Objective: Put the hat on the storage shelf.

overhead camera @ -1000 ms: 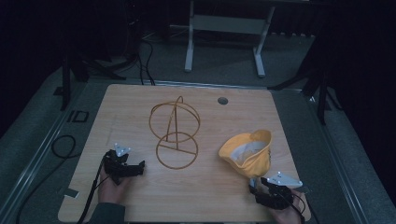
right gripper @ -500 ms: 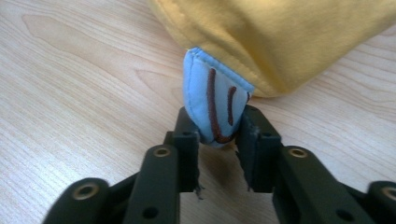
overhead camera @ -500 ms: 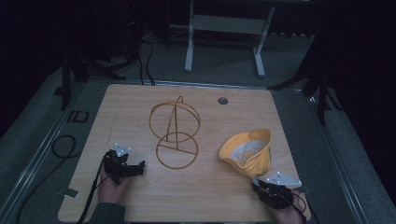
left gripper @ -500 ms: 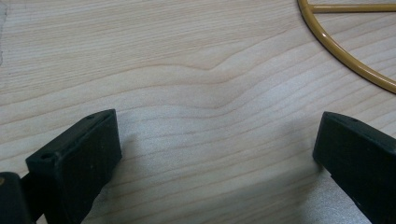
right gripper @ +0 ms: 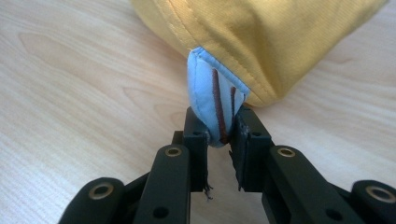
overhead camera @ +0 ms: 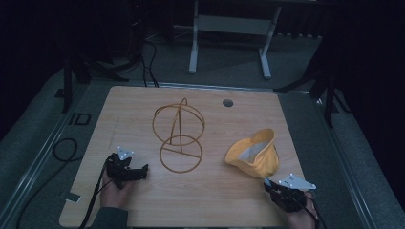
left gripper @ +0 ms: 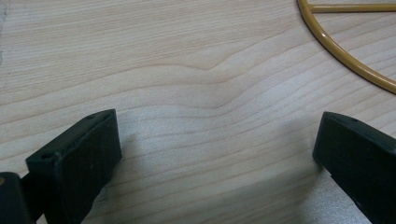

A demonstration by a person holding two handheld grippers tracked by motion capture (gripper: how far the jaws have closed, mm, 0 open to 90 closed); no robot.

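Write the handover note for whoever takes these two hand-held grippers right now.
Right hand-held gripper: jaws have just been closing and now pinch the light-blue tab at the rim of the yellow hat, near the table's right front edge.
Left hand-held gripper: open, holding nothing, low over bare wood at front left, beside the base ring of the wire stand.
Stand: upright mid-table, nothing on it.
Done: hat gripped by its tab.
Left: hat is not yet lifted; likely it goes onto the stand, with the left gripper free to steady the stand or take the opposite rim.
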